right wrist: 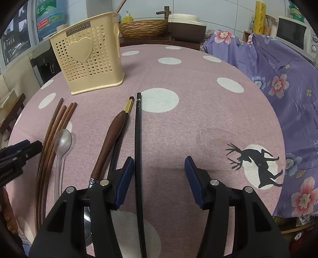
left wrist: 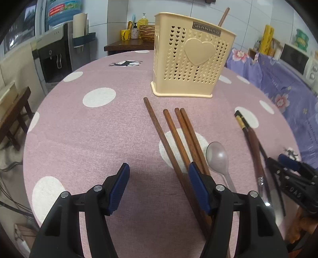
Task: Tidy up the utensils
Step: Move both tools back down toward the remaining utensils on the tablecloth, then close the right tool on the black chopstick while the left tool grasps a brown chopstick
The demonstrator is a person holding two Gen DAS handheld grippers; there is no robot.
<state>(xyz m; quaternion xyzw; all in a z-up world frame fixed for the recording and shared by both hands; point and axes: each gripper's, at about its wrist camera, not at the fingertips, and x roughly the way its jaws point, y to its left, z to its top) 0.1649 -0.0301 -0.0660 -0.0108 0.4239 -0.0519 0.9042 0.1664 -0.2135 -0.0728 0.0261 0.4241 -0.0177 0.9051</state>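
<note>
A cream perforated holder [left wrist: 190,59] [right wrist: 89,57] with a heart stands upright at the back of the table, one brown chopstick [left wrist: 223,16] sticking out of it. Several brown chopsticks [left wrist: 174,135] [right wrist: 57,123] lie flat beside a translucent spoon [left wrist: 217,156] [right wrist: 62,141]. My left gripper [left wrist: 159,166] is open low over them; the leftmost chopstick runs between its jaws, close to the right pad [left wrist: 198,188]. My right gripper [right wrist: 159,158] is open around a black chopstick [right wrist: 138,129], which lies next to its left pad [right wrist: 125,178]. A wooden-handled utensil [right wrist: 111,142] and a gold-banded black chopstick [right wrist: 129,105] lie just left of it.
The round table [left wrist: 99,129] wears a pink cloth with white dots. A purple floral cover [right wrist: 278,79] drapes furniture at the right, with a microwave [right wrist: 292,33] behind. A water dispenser [left wrist: 53,59] stands at the left, a wicker basket [right wrist: 143,27] behind the table.
</note>
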